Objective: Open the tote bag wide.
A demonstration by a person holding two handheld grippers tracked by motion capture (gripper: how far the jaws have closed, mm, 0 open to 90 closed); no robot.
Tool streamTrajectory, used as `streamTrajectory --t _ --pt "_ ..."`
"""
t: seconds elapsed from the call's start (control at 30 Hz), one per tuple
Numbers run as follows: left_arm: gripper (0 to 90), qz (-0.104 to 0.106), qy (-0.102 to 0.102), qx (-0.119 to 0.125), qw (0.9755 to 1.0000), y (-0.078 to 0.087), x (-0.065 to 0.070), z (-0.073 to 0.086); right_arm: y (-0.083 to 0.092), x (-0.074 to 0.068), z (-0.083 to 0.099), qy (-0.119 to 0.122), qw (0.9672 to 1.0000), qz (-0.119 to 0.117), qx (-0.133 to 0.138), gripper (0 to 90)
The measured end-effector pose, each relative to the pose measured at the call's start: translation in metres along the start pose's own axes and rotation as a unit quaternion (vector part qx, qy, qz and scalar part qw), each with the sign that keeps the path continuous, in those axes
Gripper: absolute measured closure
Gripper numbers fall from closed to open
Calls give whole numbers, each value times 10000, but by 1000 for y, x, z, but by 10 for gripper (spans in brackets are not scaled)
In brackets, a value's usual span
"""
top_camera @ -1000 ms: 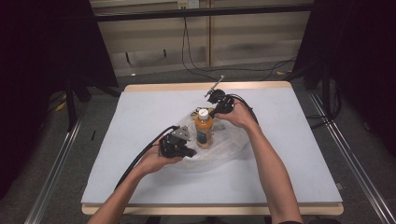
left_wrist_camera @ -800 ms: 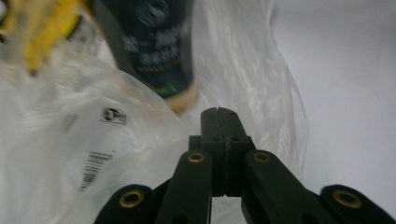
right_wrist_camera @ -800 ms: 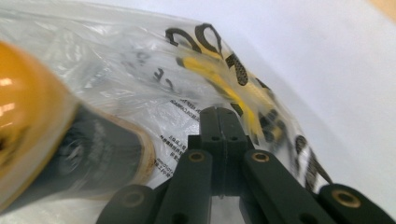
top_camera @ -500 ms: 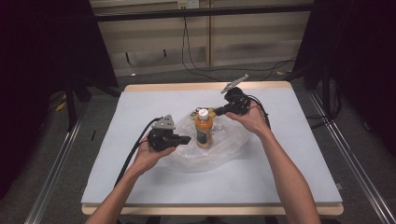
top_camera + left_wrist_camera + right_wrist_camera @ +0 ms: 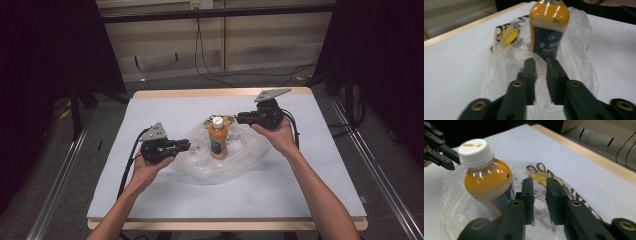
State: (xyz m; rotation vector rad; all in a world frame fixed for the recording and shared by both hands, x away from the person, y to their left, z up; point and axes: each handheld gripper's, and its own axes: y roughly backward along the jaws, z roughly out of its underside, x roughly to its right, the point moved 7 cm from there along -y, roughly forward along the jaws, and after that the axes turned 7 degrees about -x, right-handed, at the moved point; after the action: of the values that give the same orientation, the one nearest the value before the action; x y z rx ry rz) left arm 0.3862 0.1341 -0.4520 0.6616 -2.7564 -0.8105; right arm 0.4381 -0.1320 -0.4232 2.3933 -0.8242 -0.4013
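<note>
**Two tongs flank a bottle on a plastic bag**

The left tongs (image 5: 186,146) and right tongs (image 5: 240,118) each show a narrow gap, having just been opening, nothing pinched between them. Between them an orange drink bottle (image 5: 218,138) with a white cap stands upright on a crumpled clear plastic bag (image 5: 240,160), which lies on the white tabletop (image 5: 320,165).

Bottle label (image 5: 548,41) print, seemingly illegible

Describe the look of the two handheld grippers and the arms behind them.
Both the left gripper and the right gripper are black, each topped by a grey three-cornered plate and trailing a black cable. Their jaws are flat black bars with brass-coloured screws. The forearms are bare, with no sleeves in view.
</note>
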Motion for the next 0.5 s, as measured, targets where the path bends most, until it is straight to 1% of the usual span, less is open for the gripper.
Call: streamTrajectory --t 0.03,0.07,0.1,0.13,0.17,0.2,0.23,0.27,0.3,0.33,0.37,0.4,0.43,0.47,0.5 --pt "722 0 0 0 10000 0 0 0 0 0 0 0 10000 0 0 749" --pt "664 -142 125 25 9998 4 -3 3 6 0 1 -51 9998 99 144 594" --pt "624 -229 71 51 9997 7 -4 4 10 0 2 -127 9996 164 174 558" --pt "594 -229 71 51 9997 7 -4 4 10 0 2 -127 9996 164 174 558" --pt "594 -251 123 93 9996 9 -5 5 14 0 4 -127 9995 163 232 529" --pt "552 -347 176 136 9992 11 -7 6 18 0 5 -132 9991 220 350 473" --pt "486 -386 189 160 9989 13 -8 6 23 1 6 -156 9984 303 449 422" --pt "446 -484 215 214 9984 17 -9 8 30 1 9 -163 9979 343 530 322" --pt "396 -561 228 237 9979 19 -10 9 32 1 10 -167 9976 366 566 273" --pt "351 -561 228 237 9979 19 -10 9 36 1 13 -164 9971 398 623 270" --pt "351 -561 244 241 9978 21 -10 10 36 1 13 -164 9971 398 623 270" --pt "318 -593 261 267 9975 23 -11 11 39 0 15 -167 9970 384 657 231" --pt "281 -618 284 302 9972 25 -10 12 42 0 17 -174 9964 401 721 155" --pt "248 -726 312 320 9964 28 -10 13 46 -1 20 -243 9959 466 736 87" --pt "225 -729 279 346 9963 30 -9 14 49 -1 23 -285 9949 511 815 61"
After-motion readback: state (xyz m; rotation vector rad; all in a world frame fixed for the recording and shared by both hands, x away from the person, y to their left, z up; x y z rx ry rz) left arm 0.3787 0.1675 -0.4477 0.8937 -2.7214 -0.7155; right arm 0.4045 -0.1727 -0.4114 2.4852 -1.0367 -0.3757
